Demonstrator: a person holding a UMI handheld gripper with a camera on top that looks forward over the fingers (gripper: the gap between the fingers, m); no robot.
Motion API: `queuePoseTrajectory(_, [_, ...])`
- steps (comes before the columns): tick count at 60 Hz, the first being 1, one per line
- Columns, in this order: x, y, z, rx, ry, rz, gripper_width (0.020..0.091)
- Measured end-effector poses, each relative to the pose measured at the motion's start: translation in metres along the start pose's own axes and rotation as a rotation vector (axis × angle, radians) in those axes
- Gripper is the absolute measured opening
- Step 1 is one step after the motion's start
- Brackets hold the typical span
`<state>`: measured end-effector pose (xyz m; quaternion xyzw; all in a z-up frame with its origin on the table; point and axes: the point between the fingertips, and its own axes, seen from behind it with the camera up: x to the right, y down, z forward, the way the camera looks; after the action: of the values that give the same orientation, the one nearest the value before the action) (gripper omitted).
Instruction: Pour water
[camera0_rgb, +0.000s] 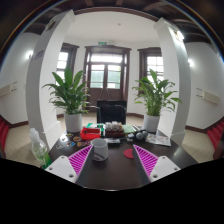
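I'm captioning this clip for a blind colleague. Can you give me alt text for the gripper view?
The open gripper hovers over a dark table, its pink-padded fingers flanking a small clear cup just ahead. Beyond it lie red items, two potted plants and a door with windows.

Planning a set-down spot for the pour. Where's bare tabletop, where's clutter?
Bare: dark table between the fingers, just behind the clear cup, and beside the right finger. Crowded: far edge, with the red item, small things and two potted plants. A bottle stands by the left finger. Gripper is open, empty.
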<state>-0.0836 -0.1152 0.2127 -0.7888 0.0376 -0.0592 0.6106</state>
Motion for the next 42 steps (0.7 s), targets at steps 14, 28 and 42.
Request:
queuePoseTrajectory(14, [-0.118,0.058,-0.020,0.022,-0.247,-0.055,0.0778])
queuePoseTrajectory(28, [-0.241,0.098,-0.027,0.038,-0.496,-0.021,0.0781])
queuePoseTrajectory(42, [-0.291,0.096,0.022,0.051,-0.517,-0.028,0.0783])
